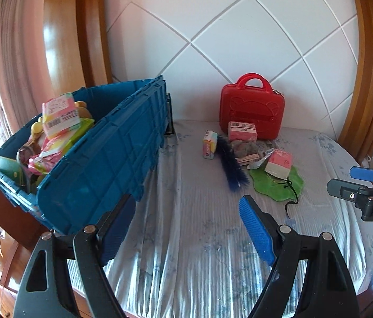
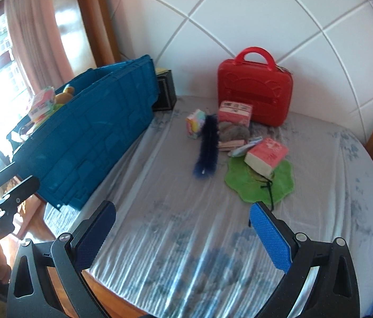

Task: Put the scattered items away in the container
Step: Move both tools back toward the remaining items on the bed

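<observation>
Both grippers are seen empty with jaws spread wide, the left gripper (image 1: 187, 228) and the right gripper (image 2: 183, 232) held over bare bedsheet (image 2: 173, 238), well short of the pile; the step in hand is judged to be an approach for the next pick. The blue crate (image 1: 101, 156) is already part-filled at the left; the red case (image 2: 255, 90), pink box (image 2: 265, 156), fuzzy blue strip (image 2: 206, 145) and green cloth (image 2: 260, 182) are left near the headboard; a reach forward and a closing on one item is called for.
</observation>
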